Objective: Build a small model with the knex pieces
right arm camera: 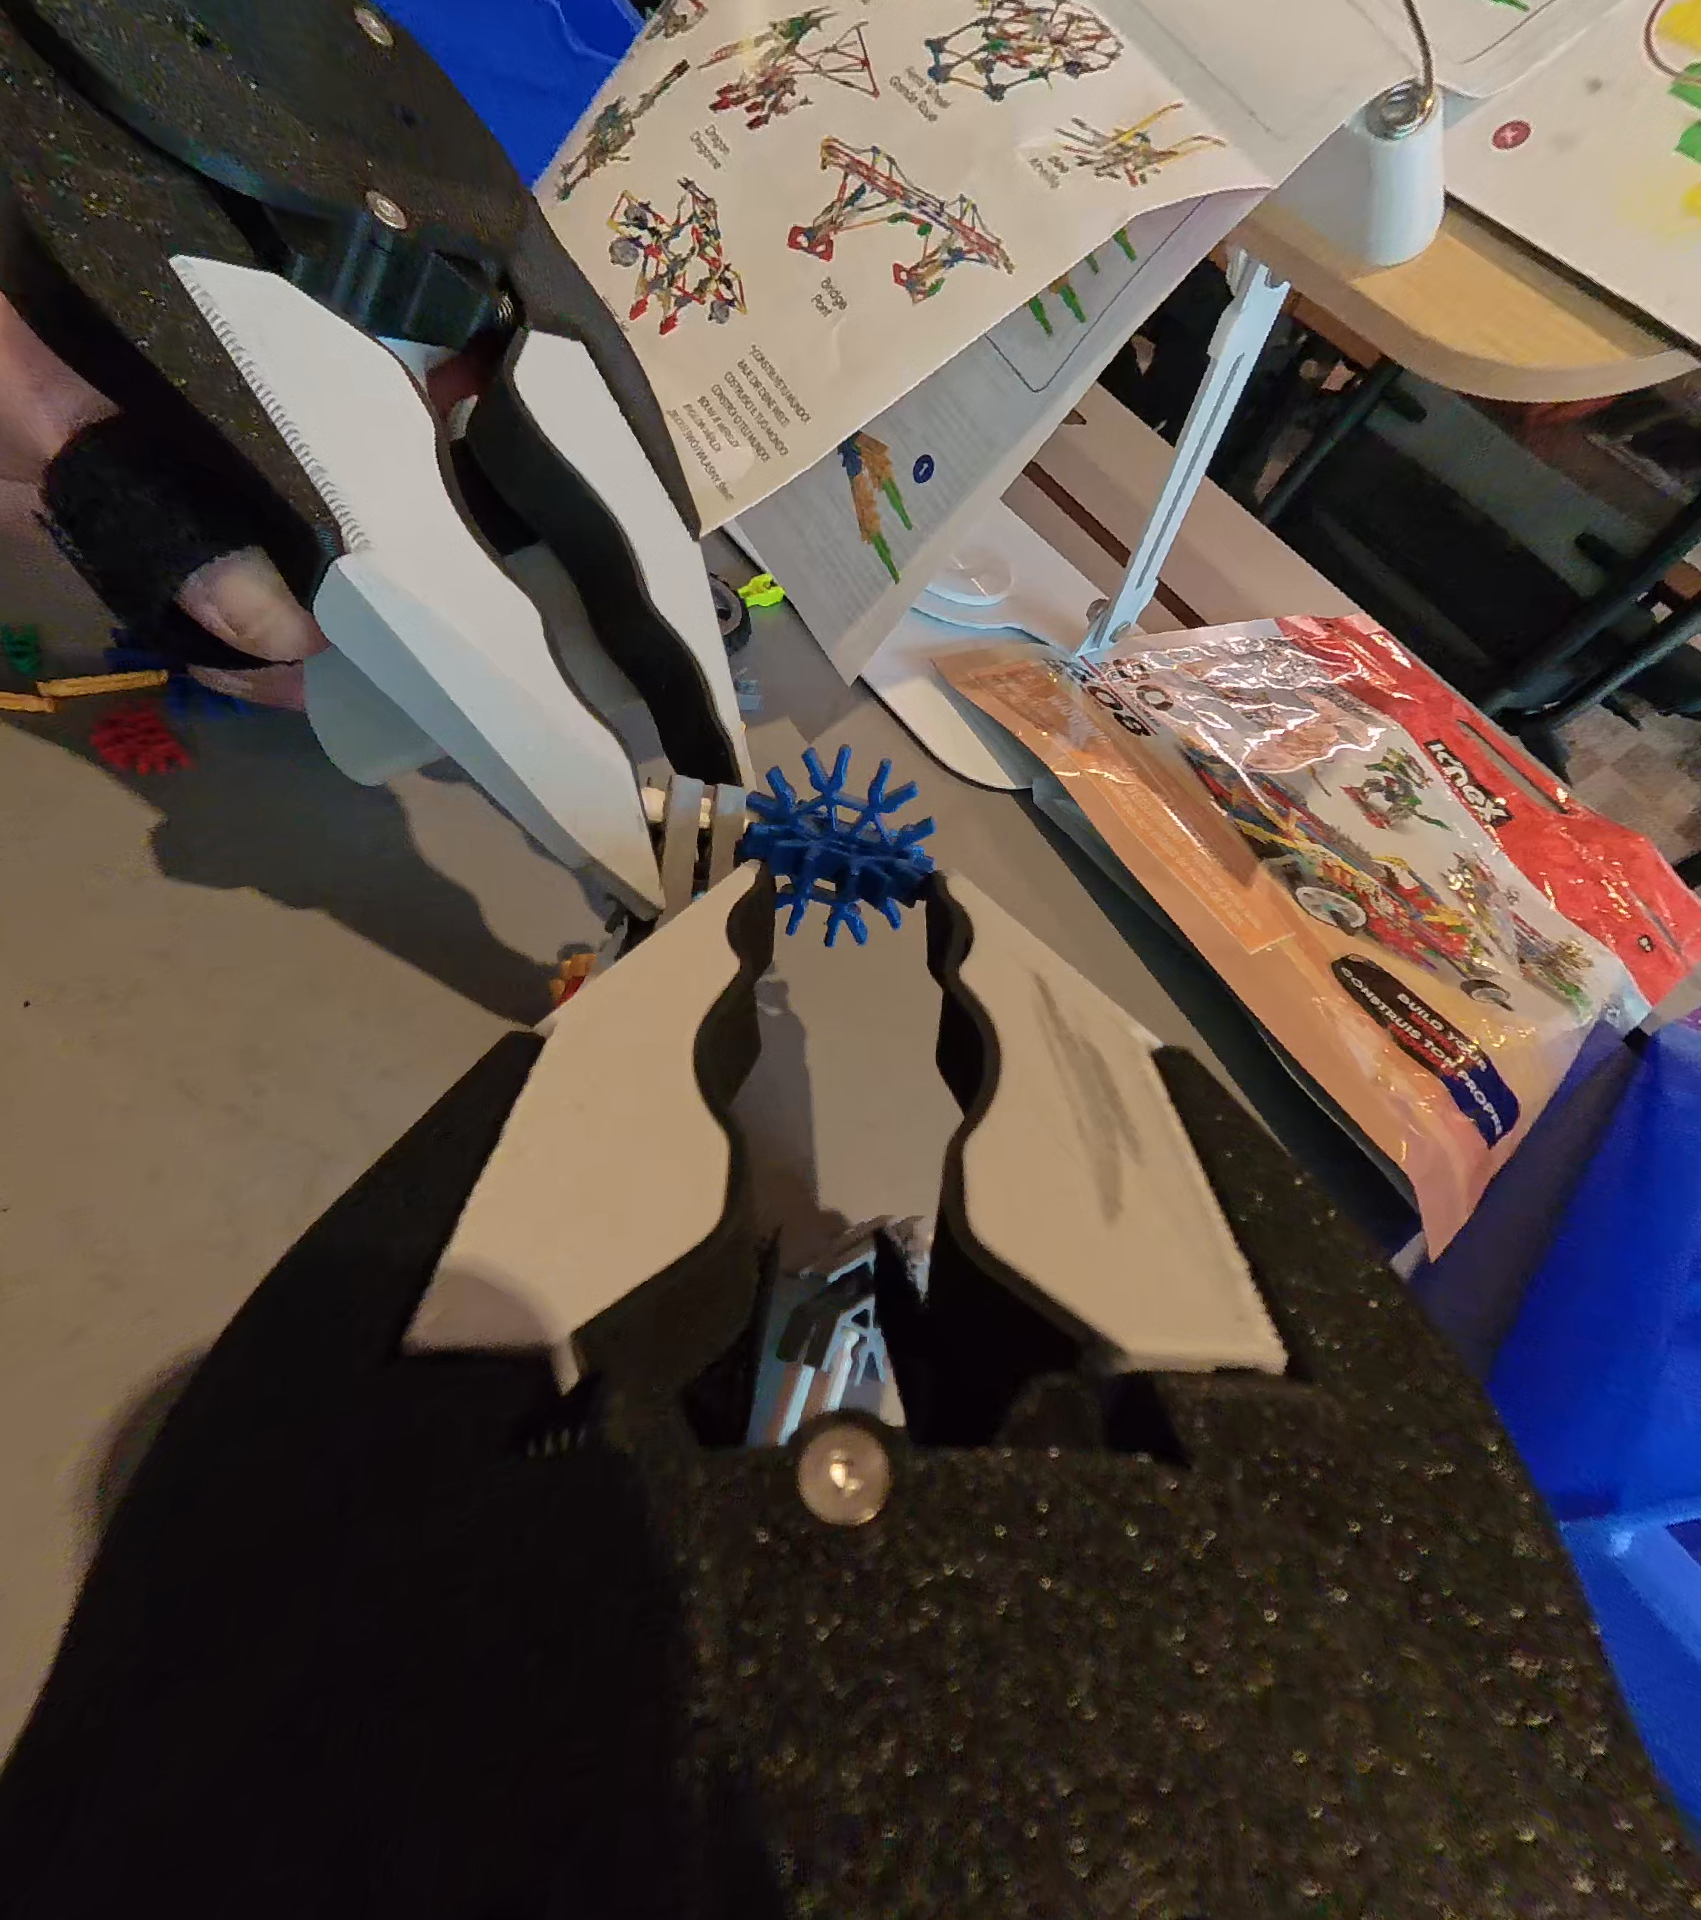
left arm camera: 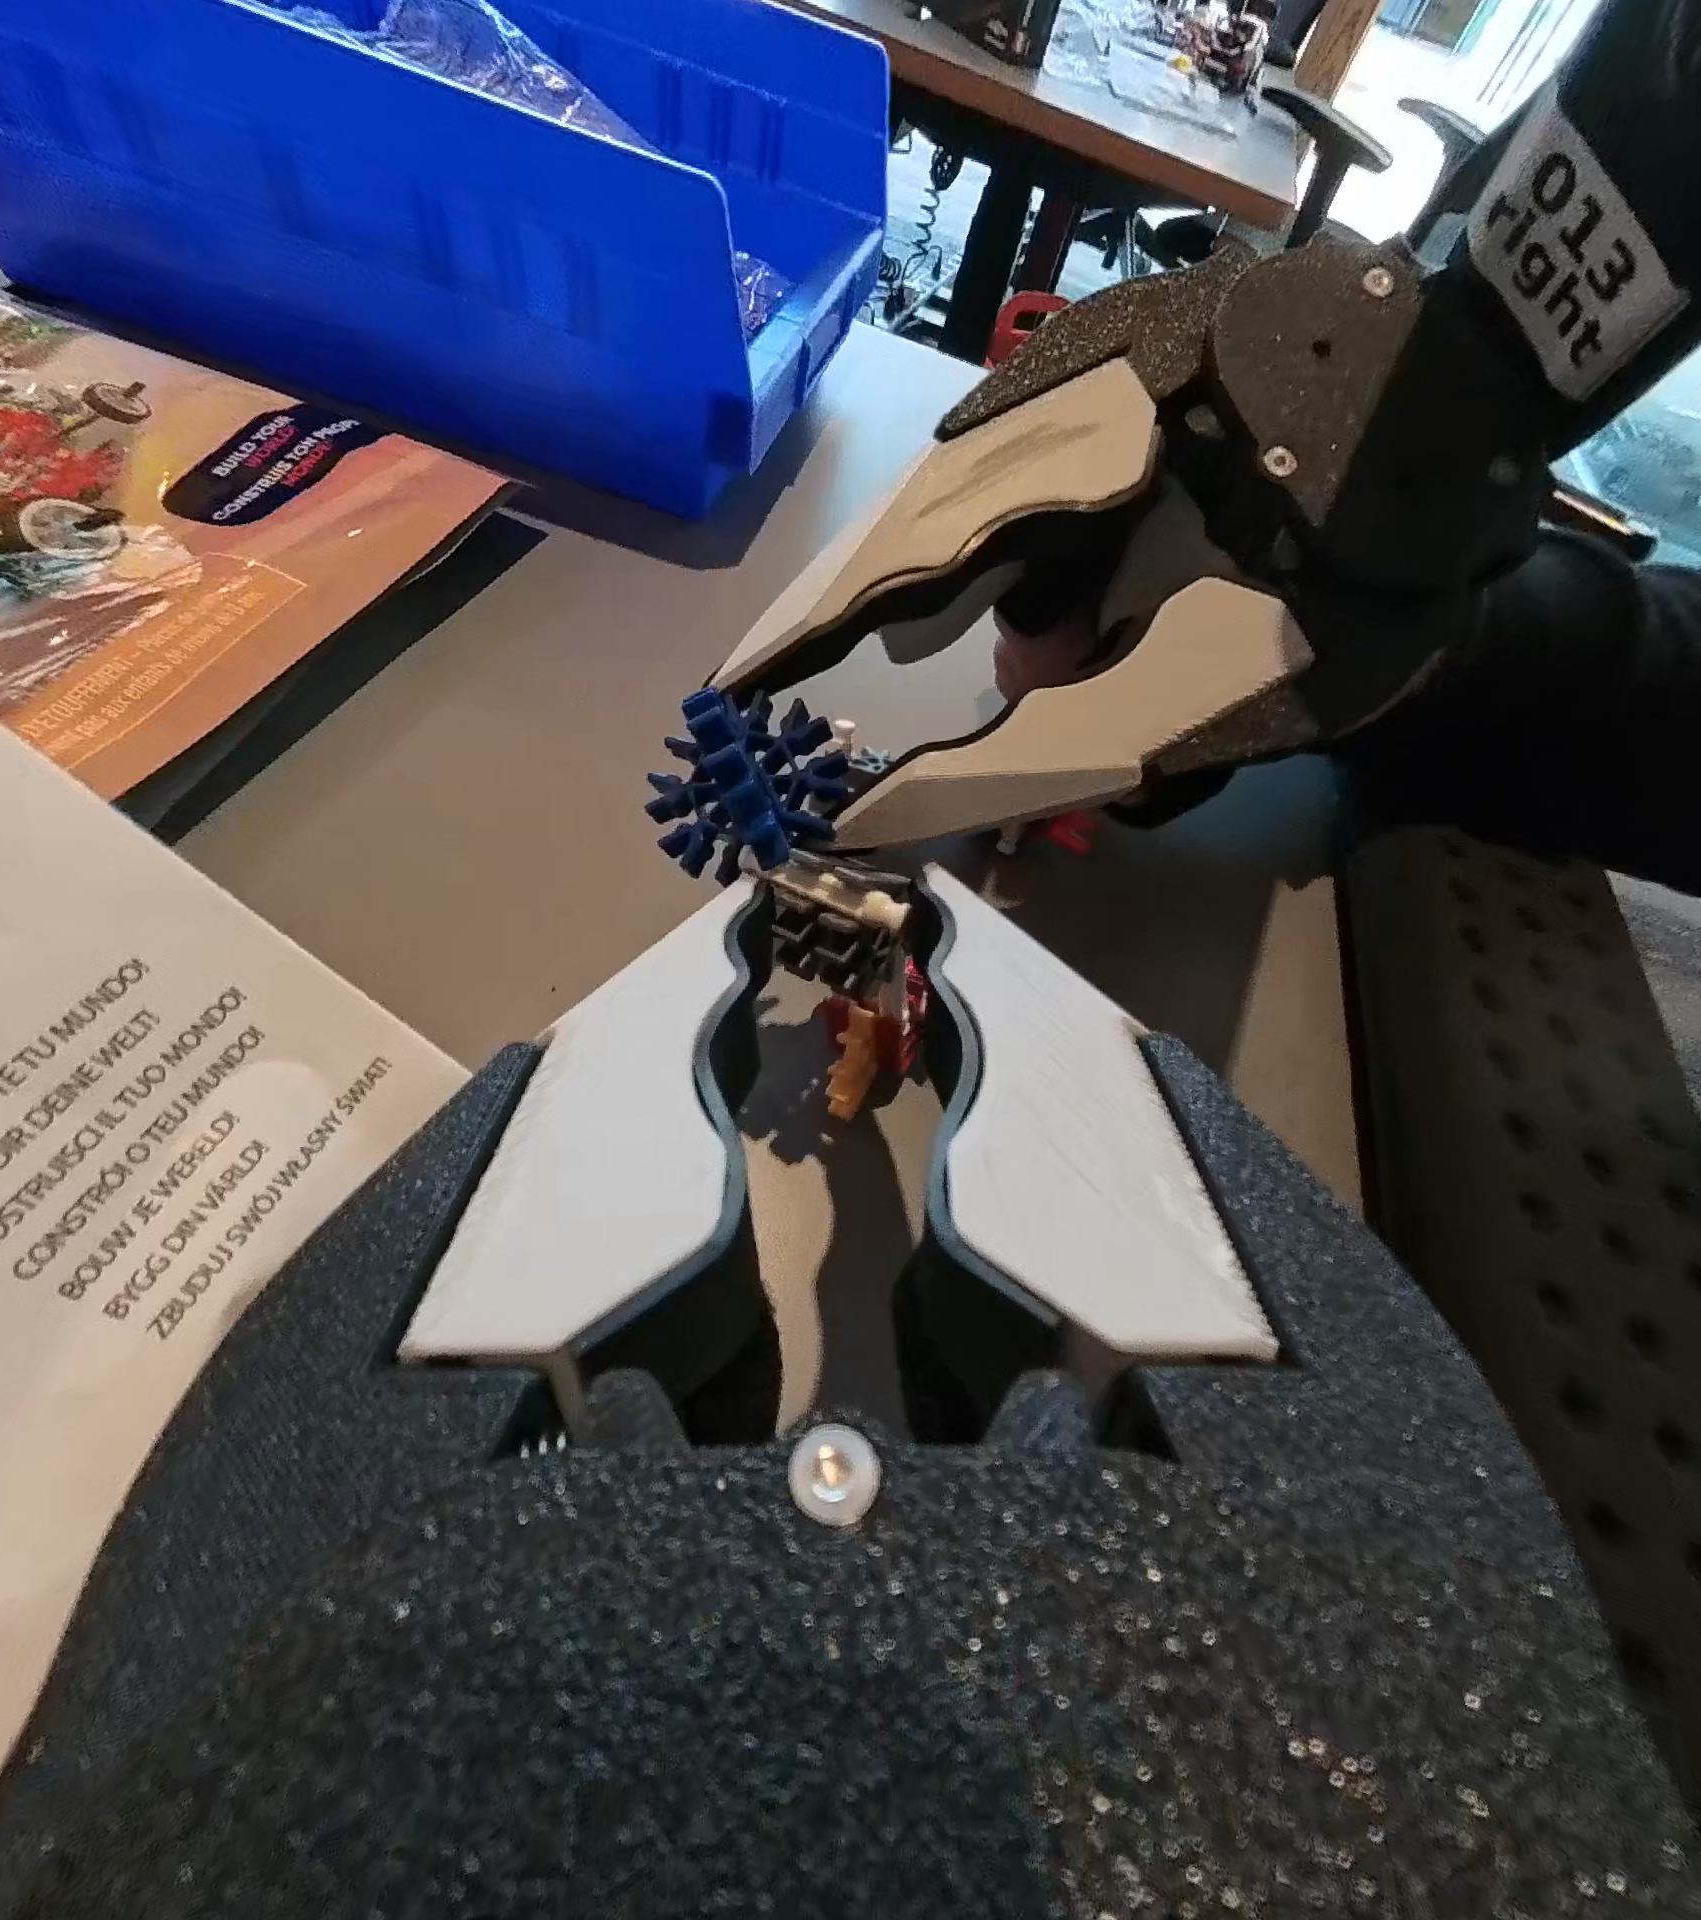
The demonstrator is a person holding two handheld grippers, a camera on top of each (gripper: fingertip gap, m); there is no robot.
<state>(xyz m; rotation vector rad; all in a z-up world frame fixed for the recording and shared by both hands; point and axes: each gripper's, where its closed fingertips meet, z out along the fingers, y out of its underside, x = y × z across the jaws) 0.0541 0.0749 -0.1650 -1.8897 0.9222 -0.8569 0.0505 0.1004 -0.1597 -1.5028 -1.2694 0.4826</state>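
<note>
My right gripper [right arm camera: 846, 888] is shut on a blue snowflake-shaped connector [right arm camera: 835, 842], pinched by its edges between the fingertips. My left gripper [left arm camera: 841, 899] is shut on a small grey and black connector assembly [left arm camera: 830, 930] with a short white rod; red and orange pieces [left arm camera: 872, 1044] hang below it. In the left wrist view the right gripper [left arm camera: 784, 764] comes in from the upper right and holds the blue connector [left arm camera: 742, 779] right against the top of the assembly. In the right wrist view the left gripper [right arm camera: 690, 831] comes in from the upper left, its grey piece [right arm camera: 685, 826] touching the blue connector.
A blue bin [left arm camera: 410, 208] stands at the back, with a printed toy bag [left arm camera: 150, 499] and an instruction sheet [left arm camera: 98, 1039] on the grey table. A black perforated block [left arm camera: 1552, 1143] is at the right. Loose yellow rods [right arm camera: 35, 691] and a red connector [right arm camera: 139, 738] lie on the table.
</note>
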